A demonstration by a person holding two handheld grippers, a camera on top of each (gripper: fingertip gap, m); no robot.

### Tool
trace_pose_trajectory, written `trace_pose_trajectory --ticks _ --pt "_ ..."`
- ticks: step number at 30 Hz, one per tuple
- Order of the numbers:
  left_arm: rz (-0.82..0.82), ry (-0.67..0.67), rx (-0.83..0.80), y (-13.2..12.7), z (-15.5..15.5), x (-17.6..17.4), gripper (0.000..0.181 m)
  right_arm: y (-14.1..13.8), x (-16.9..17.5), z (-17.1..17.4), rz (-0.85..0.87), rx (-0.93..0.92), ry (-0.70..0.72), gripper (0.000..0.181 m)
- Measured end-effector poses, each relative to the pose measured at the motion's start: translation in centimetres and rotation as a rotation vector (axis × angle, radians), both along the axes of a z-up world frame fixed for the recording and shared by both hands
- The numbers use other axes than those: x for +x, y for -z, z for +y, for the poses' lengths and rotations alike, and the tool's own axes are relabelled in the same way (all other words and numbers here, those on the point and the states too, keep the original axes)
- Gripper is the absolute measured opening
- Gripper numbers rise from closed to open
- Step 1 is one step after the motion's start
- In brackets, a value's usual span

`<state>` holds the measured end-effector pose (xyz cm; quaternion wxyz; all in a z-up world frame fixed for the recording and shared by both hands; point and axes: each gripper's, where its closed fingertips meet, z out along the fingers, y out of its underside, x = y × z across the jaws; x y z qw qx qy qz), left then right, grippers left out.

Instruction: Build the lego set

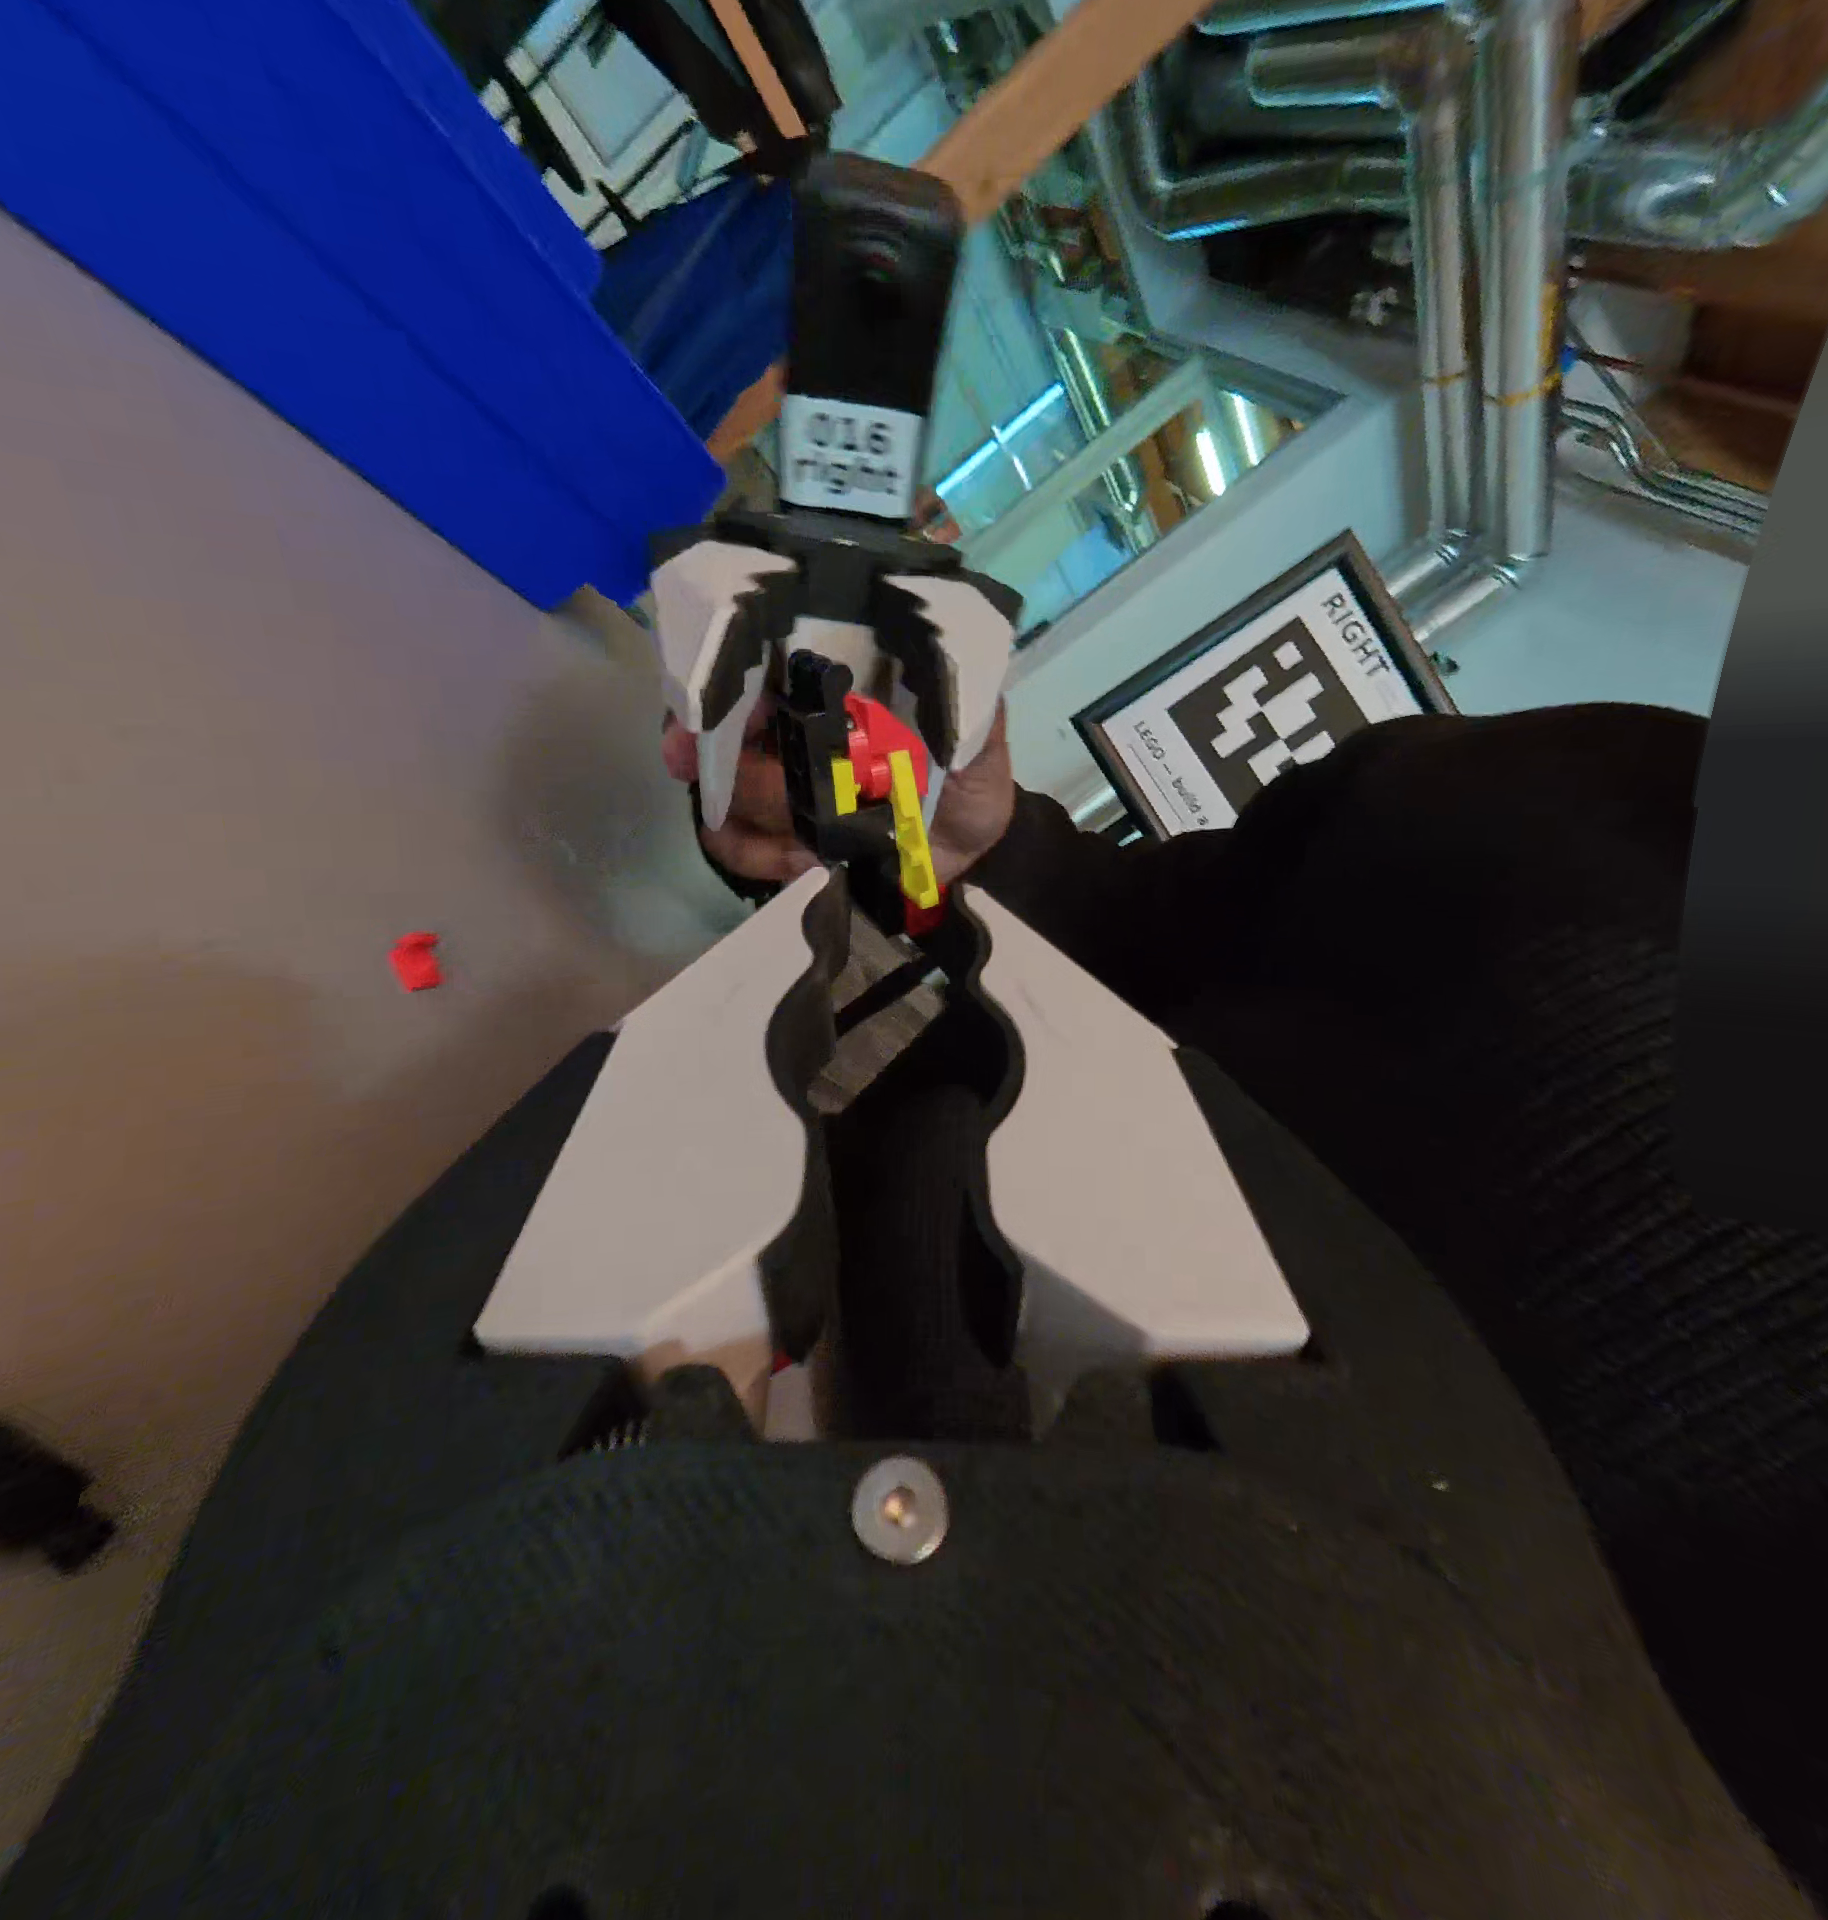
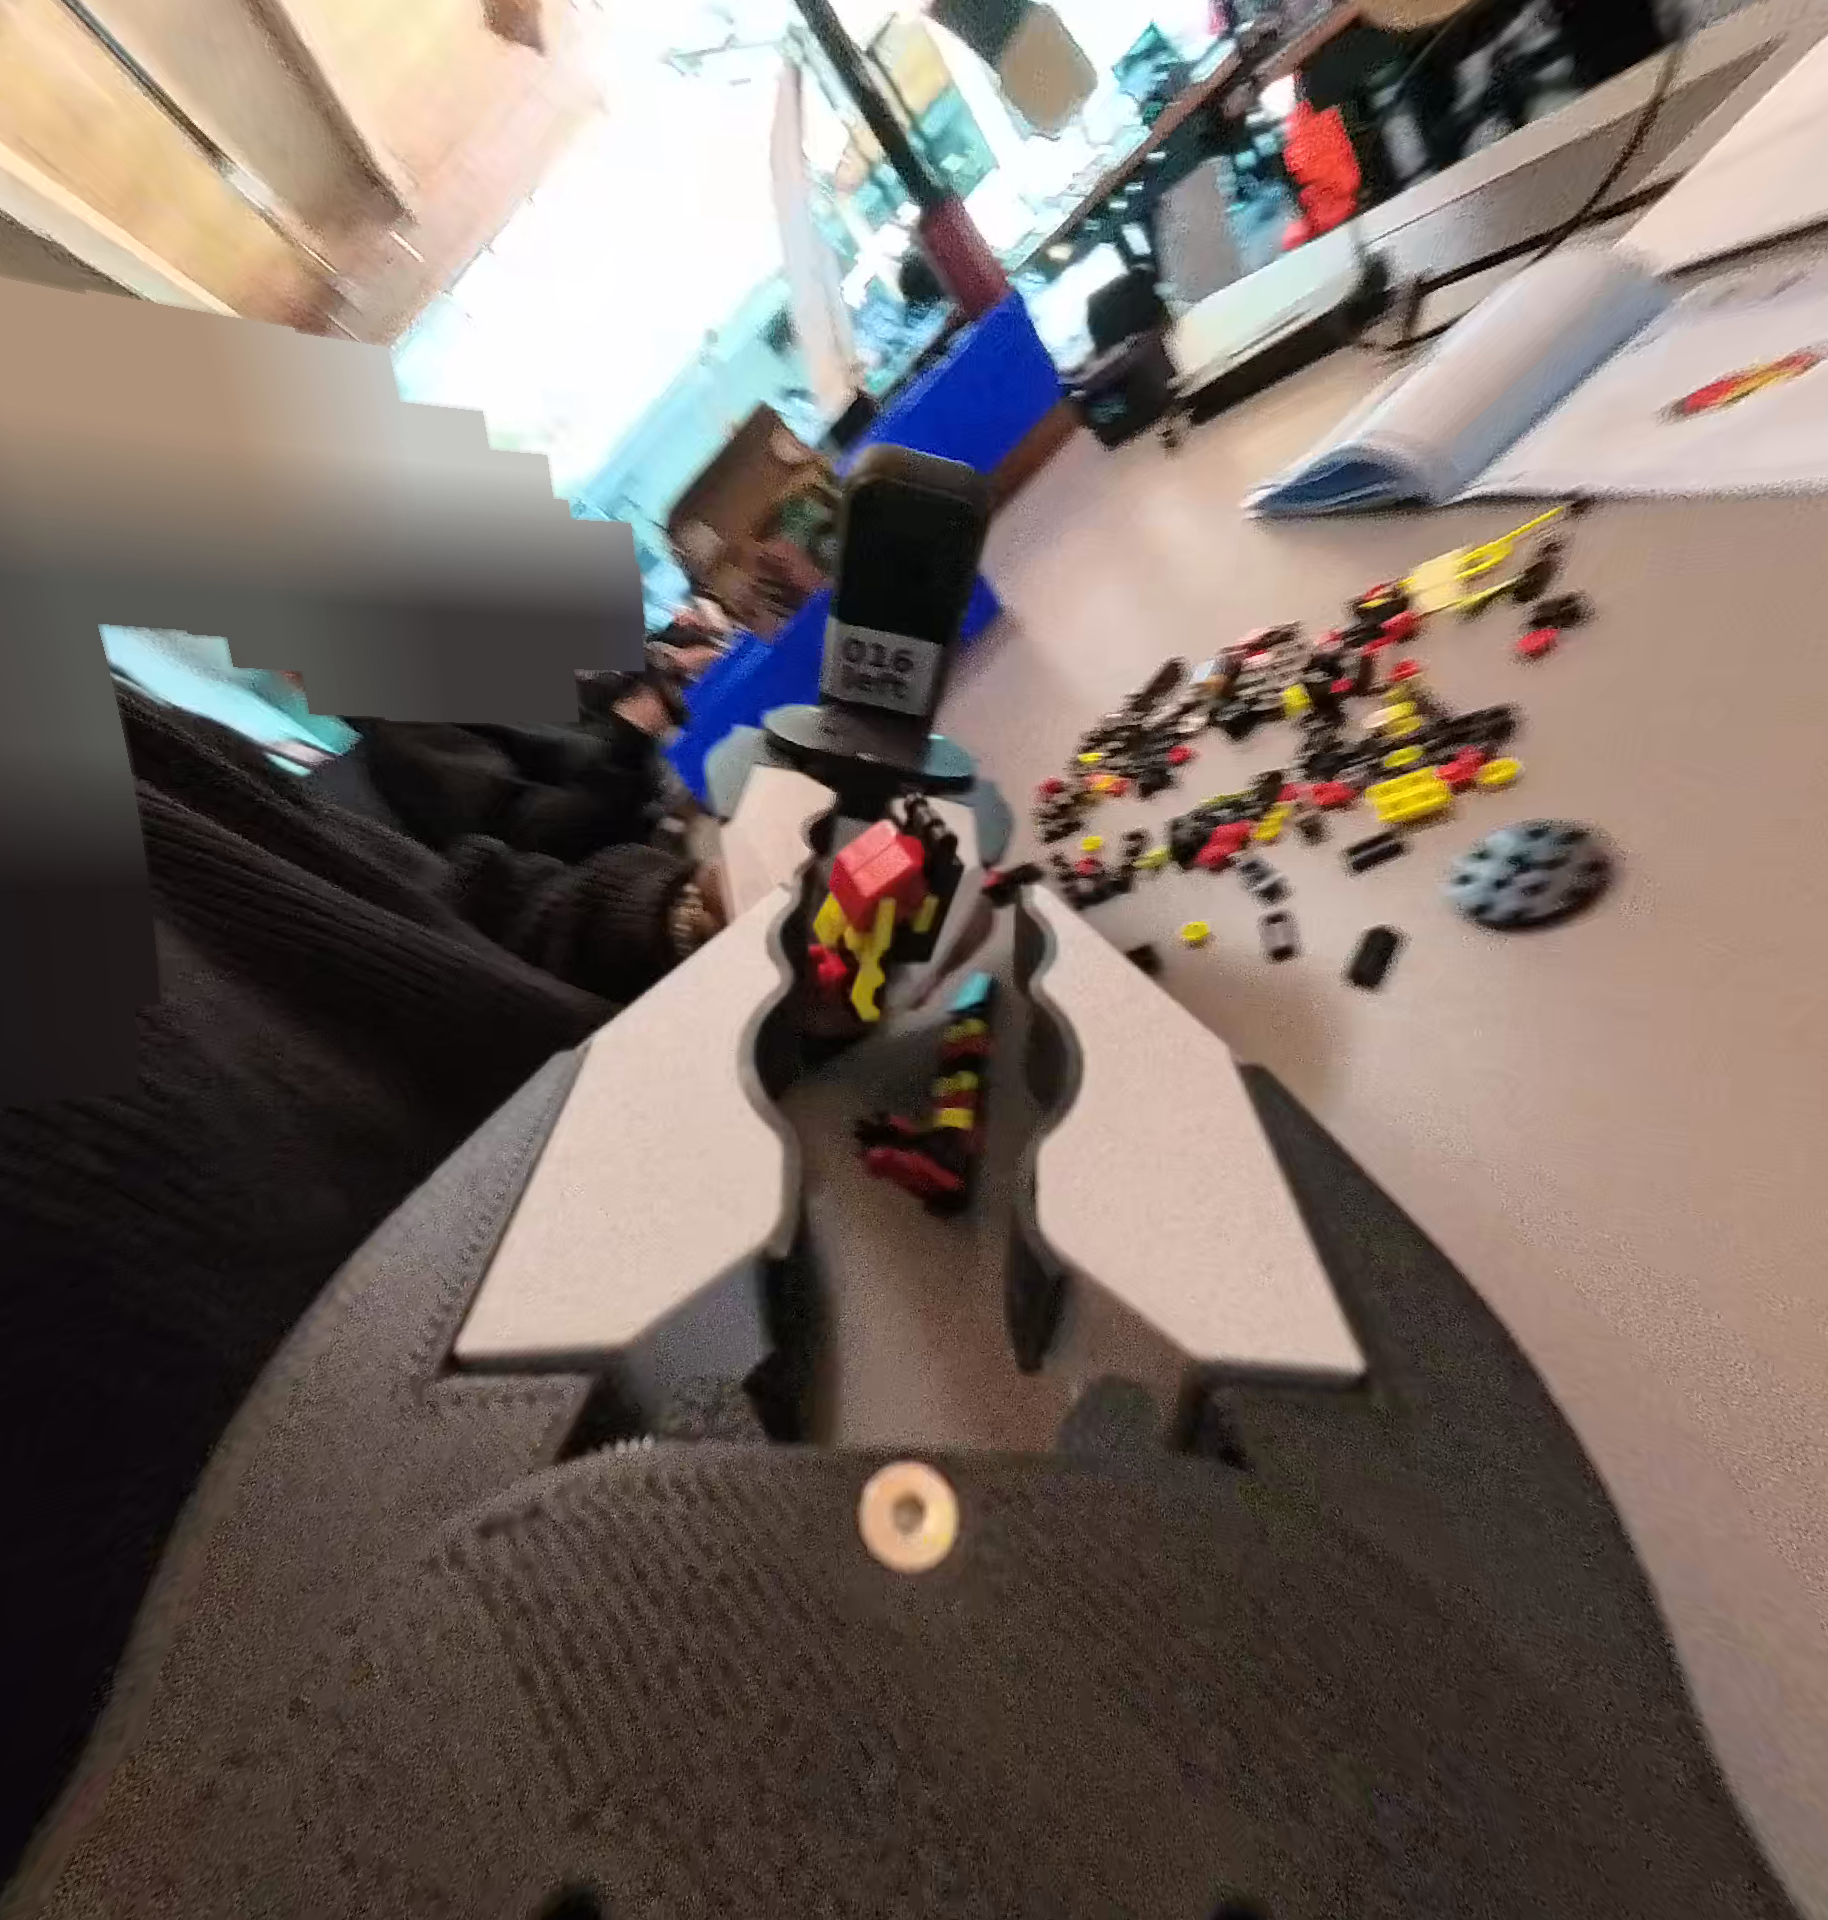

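Up off the table, the left gripper (image 1: 894,914) pinched the black, red and yellow lego assembly (image 1: 858,790) by its lower end. The right gripper (image 2: 905,930) stood parted around its top. Best move, I judged: square up, close gently, avoid twisting bricks loose.
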<state>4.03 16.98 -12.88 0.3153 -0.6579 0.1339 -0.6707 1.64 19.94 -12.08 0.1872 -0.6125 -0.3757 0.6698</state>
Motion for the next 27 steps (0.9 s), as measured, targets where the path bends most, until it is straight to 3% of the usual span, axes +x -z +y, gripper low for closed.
trace_pose_trajectory --ticks 3,5,12,27 --pt "0.008 0.05 0.005 0.1 -0.8 0.6 0.015 -0.8 0.4 -0.5 0.077 -0.186 -0.075 0.021" --pt "0.006 0.059 -0.006 0.2 -0.9 0.9 0.015 -0.8 0.6 -0.4 0.083 -0.206 -0.081 0.013" --pt "0.054 0.026 -0.068 1.5 -0.1 0.3 0.028 0.2 1.0 0.2 -0.013 -0.109 -0.03 0.009" --pt "0.136 -0.059 -0.132 3.5 0.7 0.7 0.009 1.8 0.3 0.4 -0.103 -0.164 0.068 0.008"
